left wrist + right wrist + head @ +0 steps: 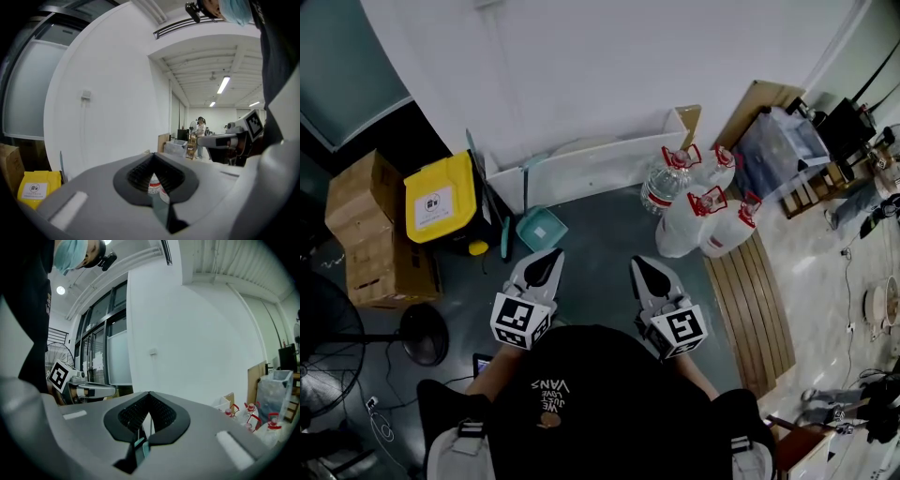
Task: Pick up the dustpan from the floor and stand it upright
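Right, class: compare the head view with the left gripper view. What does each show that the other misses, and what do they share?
Head view only: the teal dustpan, the floor fan and the slatted wooden board. Left gripper view only: the ceiling lights and the black camera on the person's head. Both: the yellow bin, the white wall and the right gripper.
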`<state>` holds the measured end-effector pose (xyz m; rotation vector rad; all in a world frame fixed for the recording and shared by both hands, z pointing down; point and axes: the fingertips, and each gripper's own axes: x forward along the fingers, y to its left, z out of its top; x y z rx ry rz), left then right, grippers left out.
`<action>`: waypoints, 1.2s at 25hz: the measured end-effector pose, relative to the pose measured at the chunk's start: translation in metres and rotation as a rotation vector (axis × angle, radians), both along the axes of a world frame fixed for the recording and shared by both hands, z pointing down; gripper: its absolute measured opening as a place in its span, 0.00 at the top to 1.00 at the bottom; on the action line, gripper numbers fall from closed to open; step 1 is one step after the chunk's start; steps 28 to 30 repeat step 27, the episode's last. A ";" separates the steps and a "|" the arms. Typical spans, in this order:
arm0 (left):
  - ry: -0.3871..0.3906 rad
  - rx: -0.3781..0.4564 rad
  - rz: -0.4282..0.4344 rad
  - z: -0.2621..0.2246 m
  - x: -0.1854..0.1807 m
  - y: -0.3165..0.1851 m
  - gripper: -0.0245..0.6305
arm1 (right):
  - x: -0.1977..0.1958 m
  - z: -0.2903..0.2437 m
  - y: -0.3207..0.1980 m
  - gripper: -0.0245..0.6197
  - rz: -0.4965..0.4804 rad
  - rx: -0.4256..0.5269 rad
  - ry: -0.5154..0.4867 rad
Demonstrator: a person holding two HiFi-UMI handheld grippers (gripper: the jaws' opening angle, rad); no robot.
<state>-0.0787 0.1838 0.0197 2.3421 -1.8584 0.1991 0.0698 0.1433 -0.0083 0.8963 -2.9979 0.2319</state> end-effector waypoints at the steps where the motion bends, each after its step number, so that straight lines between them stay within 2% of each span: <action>1: -0.001 0.002 0.000 0.000 0.000 0.001 0.88 | 0.000 0.001 0.001 0.96 0.002 -0.002 0.006; 30: 0.015 0.000 0.015 0.003 0.002 0.017 0.88 | -0.011 0.013 0.009 0.96 0.002 -0.029 0.042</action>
